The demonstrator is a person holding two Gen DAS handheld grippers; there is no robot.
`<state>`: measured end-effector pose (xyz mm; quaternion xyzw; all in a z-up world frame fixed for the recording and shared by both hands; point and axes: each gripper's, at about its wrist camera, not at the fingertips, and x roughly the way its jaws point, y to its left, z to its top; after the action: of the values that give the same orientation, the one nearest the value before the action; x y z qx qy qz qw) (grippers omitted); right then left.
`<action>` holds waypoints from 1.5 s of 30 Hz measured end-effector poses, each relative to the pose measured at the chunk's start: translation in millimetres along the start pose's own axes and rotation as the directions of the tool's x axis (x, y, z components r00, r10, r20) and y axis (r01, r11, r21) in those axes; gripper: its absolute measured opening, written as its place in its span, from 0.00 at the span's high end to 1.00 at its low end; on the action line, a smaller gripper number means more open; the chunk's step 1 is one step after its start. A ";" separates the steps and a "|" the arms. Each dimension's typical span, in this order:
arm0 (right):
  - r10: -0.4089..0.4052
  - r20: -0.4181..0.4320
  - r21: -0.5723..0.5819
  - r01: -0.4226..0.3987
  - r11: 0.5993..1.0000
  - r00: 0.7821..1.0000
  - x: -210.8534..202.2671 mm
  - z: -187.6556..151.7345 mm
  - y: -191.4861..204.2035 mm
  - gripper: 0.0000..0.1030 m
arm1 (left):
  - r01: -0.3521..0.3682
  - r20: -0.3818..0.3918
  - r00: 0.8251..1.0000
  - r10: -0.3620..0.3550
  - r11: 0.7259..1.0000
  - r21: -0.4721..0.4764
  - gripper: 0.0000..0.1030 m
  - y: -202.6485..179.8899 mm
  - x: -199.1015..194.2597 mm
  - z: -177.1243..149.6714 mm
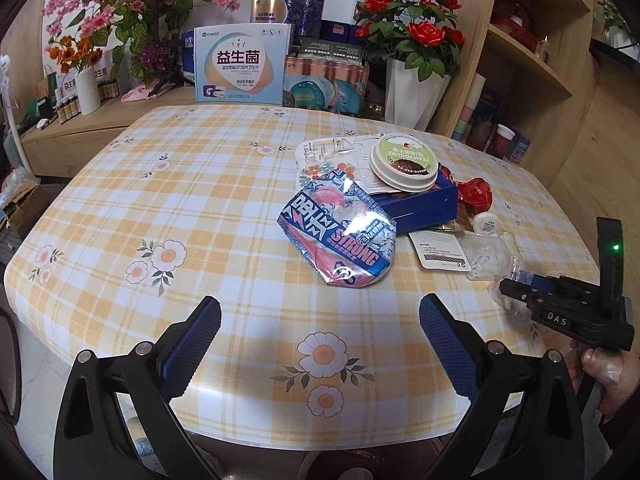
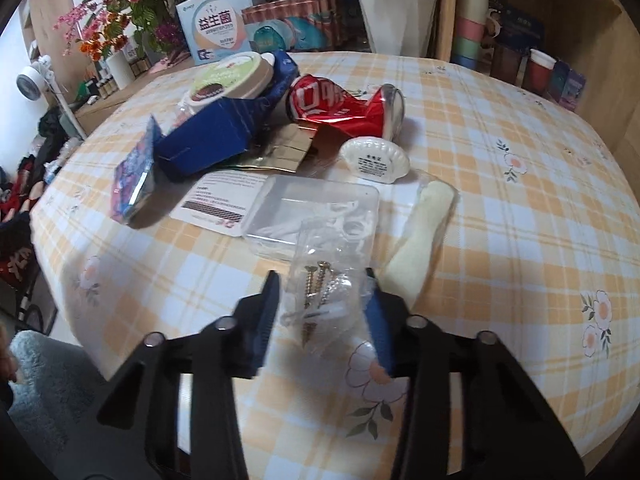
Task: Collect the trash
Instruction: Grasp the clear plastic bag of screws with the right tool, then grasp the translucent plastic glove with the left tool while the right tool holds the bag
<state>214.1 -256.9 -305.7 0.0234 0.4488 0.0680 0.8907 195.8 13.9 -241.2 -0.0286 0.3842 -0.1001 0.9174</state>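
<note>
A heap of trash lies on the checked tablecloth [image 1: 200, 208]: a crumpled blue and pink wrapper [image 1: 340, 232], a yogurt lid [image 1: 404, 164] on a blue box [image 1: 424, 204], a crushed red can [image 2: 344, 108], a white shell-shaped container [image 2: 376, 160], a clear plastic tray [image 2: 312, 212] and a white card [image 2: 220, 200]. My right gripper [image 2: 324, 300] is open, its fingers on either side of a clear bag of screws [image 2: 320, 292]; it also shows in the left wrist view [image 1: 520, 292]. My left gripper [image 1: 320, 328] is open and empty, near the table's front edge, short of the wrapper.
A pale yellow roll in clear wrap [image 2: 424, 232] lies right of the tray. Behind the table stand a white vase of red roses [image 1: 416, 88], product boxes [image 1: 242, 64] and flower pots [image 1: 88, 84]. Wooden shelves [image 1: 532, 60] rise at the right.
</note>
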 end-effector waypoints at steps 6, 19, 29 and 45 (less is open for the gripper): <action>0.059 0.055 0.014 -0.060 0.998 0.997 -24.7 -0.7 -0.4 0.74 | 0.014 0.000 1.000 -0.014 1.000 -0.022 0.06 -2.3 4.3 6.8; 0.007 0.115 0.077 -0.016 0.997 0.993 -56.7 -1.2 -39.2 0.75 | 0.150 -0.050 0.988 -0.147 0.987 0.063 0.06 -64.8 35.0 20.5; -0.025 0.108 0.177 0.006 0.984 0.994 -62.6 -22.0 -85.8 0.75 | 0.306 -0.141 0.948 -0.285 0.938 0.162 0.18 -132.3 74.1 25.9; -0.111 0.152 0.308 0.059 0.950 0.982 -102.5 -49.6 -157.1 0.75 | 0.425 -0.284 0.891 -0.354 0.870 0.249 0.62 -256.9 132.6 35.2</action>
<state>129.7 -427.9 -269.8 0.1453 0.3782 -0.0421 0.9133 270.1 -265.6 -276.0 0.0475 0.4537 -0.3446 0.8205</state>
